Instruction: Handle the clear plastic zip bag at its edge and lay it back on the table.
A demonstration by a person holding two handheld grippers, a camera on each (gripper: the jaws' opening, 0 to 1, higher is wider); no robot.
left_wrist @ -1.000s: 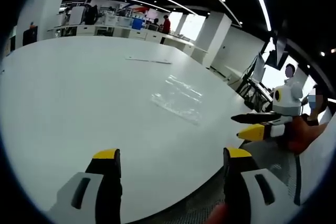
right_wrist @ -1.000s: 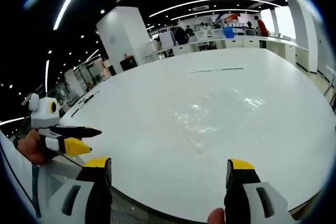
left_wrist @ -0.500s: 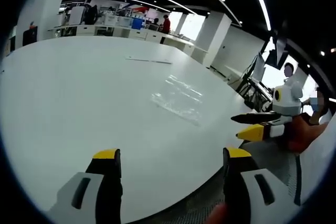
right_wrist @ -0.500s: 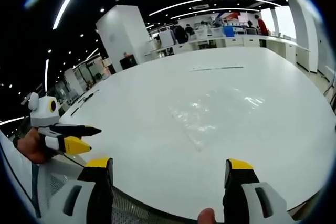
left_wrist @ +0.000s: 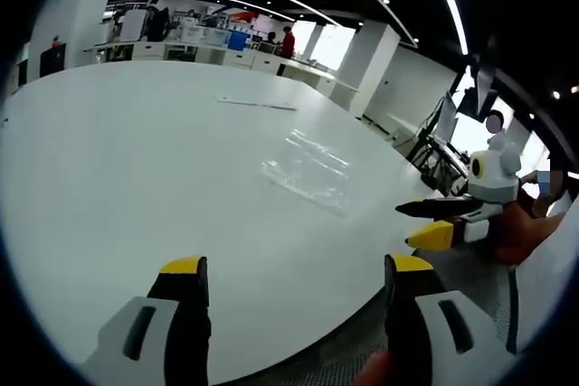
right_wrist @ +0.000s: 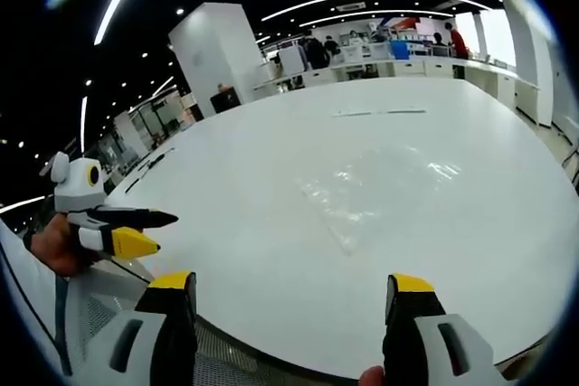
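Here's the big white round tabletop [left_wrist: 118,187], glossy under the ceiling lights, and lying flat on it, just right of centre in the left gripper view, is the clear plastic zip bag [left_wrist: 306,172]. It shows only as a faint wrinkled sheen. Nothing touches it.

The left tool [left_wrist: 297,270] rises from the bottom of the left gripper view, its two black jaws with yellow tips spread wide, nothing between them. The tips hang over the near part of the tabletop, well short of the bag.

At the right edge of that view comes the right tool [left_wrist: 427,223], held in a person's hand [left_wrist: 514,228] off the rim of the tabletop. Its black jaw and yellow-tipped jaw stand a little apart, gripping nothing.

Over to the right gripper view: the same bag [right_wrist: 380,189] lies in the middle of the frame, flat on the tabletop [right_wrist: 271,160]. The right tool [right_wrist: 291,283] shows at the bottom with its yellow-tipped jaws wide apart and empty, near the tabletop's edge. At the left edge of this view the left tool [right_wrist: 152,230] sits in a hand [right_wrist: 54,246], jaws parted, off the rim.

Far back, a thin pale strip [left_wrist: 255,103] lies on the tabletop, well apart from the bag. Beyond it stand white desks [left_wrist: 181,50] with people [left_wrist: 286,42] near them.
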